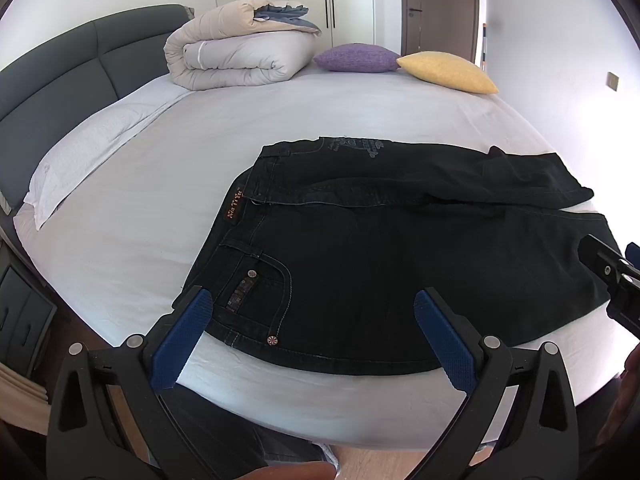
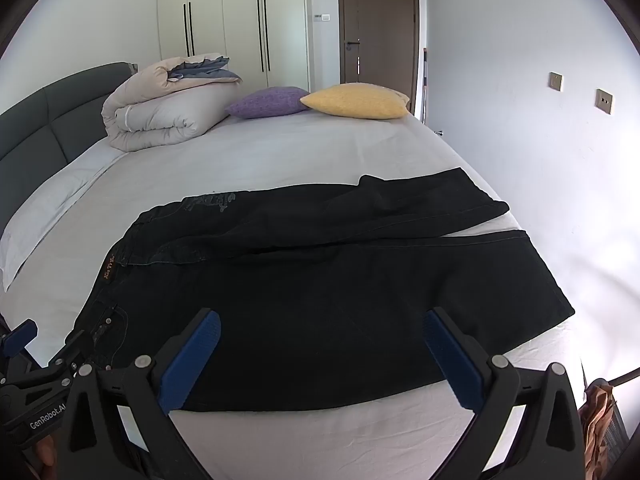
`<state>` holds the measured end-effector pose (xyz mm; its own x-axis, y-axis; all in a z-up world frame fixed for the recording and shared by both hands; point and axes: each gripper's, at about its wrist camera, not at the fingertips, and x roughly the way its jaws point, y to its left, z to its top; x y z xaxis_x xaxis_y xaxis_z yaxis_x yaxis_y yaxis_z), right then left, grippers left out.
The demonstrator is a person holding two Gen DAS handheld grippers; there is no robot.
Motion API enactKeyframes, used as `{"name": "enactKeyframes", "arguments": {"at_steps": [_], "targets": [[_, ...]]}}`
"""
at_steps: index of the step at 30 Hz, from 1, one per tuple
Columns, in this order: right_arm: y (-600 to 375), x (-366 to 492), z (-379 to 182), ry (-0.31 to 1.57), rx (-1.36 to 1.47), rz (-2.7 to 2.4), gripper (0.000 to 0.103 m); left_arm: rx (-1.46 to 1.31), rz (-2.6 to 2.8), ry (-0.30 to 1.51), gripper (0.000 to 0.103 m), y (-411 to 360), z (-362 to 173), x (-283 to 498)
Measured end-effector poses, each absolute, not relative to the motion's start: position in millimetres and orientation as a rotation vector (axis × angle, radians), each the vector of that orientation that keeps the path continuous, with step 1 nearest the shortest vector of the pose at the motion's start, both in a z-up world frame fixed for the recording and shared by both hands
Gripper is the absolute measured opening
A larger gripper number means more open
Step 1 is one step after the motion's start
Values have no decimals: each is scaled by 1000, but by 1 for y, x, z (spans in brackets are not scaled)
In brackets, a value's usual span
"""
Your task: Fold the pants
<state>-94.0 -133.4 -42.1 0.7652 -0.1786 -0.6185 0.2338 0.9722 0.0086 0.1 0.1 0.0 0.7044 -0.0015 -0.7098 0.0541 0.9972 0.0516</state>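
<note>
dark jeans (image 1: 400, 256) flat on bed (image 1: 200, 152)

Both tongs are tipped downward, side by side. The left tongs (image 1: 312, 340) have their blue pads (image 1: 180, 344) spread as wide as they go, nothing pinched between them. The right tongs (image 2: 320, 360) match, pads (image 2: 456, 364) wide apart and empty. Each shows at the edge of the other's view, close alongside.
</note>
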Motion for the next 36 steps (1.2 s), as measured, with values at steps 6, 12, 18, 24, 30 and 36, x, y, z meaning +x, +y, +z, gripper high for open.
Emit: {"name": "enactKeyframes", "arguments": {"at_steps": [6, 12, 18, 24, 30, 36], "targets": [[-132, -94, -44, 664, 86, -224, 103, 70, -29, 788, 103, 1, 0, 0], [-132, -94, -43, 665, 85, -224, 103, 72, -31, 790, 103, 0, 0, 0], [-132, -94, -43, 666, 85, -223, 103, 72, -30, 790, 103, 0, 0, 0], [-131, -94, -44, 668, 85, -222, 103, 71, -31, 790, 103, 0, 0, 0], [-131, -94, -44, 669, 83, -222, 103, 69, -37, 790, 103, 0, 0, 0], [-127, -93, -48, 675, 80, -221, 103, 56, -50, 792, 103, -3, -7, 3]]}}
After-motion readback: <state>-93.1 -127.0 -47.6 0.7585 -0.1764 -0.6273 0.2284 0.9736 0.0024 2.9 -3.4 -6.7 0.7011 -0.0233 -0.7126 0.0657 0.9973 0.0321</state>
